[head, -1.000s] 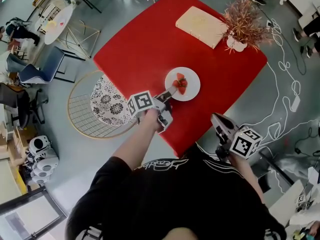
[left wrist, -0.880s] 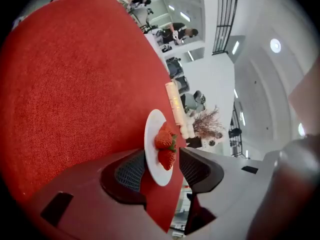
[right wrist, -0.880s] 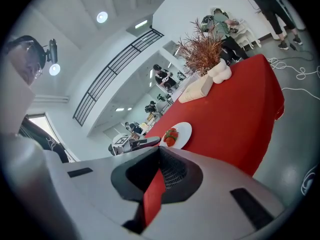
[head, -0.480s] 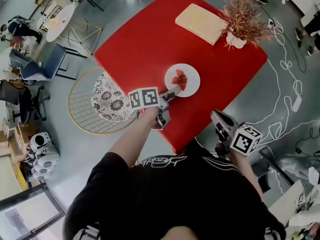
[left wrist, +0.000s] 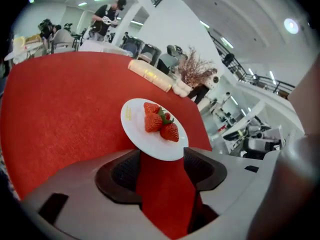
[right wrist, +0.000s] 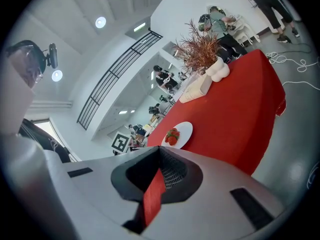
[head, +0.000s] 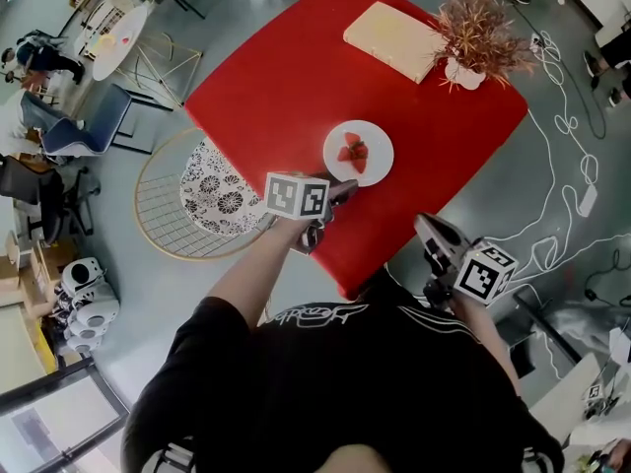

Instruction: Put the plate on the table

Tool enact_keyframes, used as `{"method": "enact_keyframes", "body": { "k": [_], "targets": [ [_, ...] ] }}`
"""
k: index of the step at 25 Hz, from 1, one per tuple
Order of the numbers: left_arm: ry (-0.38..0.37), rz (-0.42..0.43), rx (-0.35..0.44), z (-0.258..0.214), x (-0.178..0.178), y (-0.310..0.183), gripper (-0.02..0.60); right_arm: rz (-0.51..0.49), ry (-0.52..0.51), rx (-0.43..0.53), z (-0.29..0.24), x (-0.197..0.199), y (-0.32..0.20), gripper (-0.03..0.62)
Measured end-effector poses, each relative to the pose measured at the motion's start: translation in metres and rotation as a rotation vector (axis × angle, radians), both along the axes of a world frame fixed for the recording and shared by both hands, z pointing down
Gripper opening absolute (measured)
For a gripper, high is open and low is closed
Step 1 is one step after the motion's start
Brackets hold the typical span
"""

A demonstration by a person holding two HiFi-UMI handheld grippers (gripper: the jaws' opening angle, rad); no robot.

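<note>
A white plate (head: 375, 162) with strawberries (head: 353, 150) rests flat on the red table (head: 296, 77), near its front corner. My left gripper (head: 340, 191) sits just short of the plate's near rim, and its jaws are opening. In the left gripper view the plate (left wrist: 140, 134) lies just beyond the left gripper (left wrist: 161, 168), with only red cloth between the pads. My right gripper (head: 426, 227) hangs off the table's near right edge. In the right gripper view the right gripper (right wrist: 159, 176) looks shut and empty, with the plate (right wrist: 186, 130) far ahead.
A tan board (head: 394, 39) and a dried plant in a white vase (head: 478, 42) stand at the table's far side. A round wire seat with a patterned cushion (head: 212, 200) is on the floor to the left. White cables (head: 562, 166) trail on the right.
The left gripper has let go of the plate's rim and drawn back toward me. The plate stays flat on the table. The right gripper has not moved.
</note>
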State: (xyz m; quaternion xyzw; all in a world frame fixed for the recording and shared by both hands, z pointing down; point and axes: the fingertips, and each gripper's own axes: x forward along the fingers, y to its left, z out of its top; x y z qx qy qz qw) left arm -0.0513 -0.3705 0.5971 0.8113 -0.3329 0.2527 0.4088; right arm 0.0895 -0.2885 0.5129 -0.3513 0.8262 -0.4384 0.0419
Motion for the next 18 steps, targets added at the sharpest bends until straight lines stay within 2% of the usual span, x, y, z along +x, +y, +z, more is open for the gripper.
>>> {"method": "enact_keyframes", "body": {
  "k": [8,11,15,18],
  "targets": [
    [-0.228,0.199,0.127,0.010,0.001,0.012,0.261,0.008,-0.006,0.002,0.000,-0.001,0.007,0.008],
    [-0.259,0.219,0.140,0.012,0.000,0.013,0.261,0.000,-0.005,0.010,-0.002,-0.003,0.010,0.008],
    [-0.323,0.263,0.170,0.014,-0.005,0.017,0.261,0.003,-0.063,0.008,-0.009,-0.006,0.015,0.008],
    [-0.327,0.238,0.176,0.015,-0.010,0.016,0.261,0.002,-0.054,0.013,-0.009,-0.007,0.022,0.008]
  ]
}}
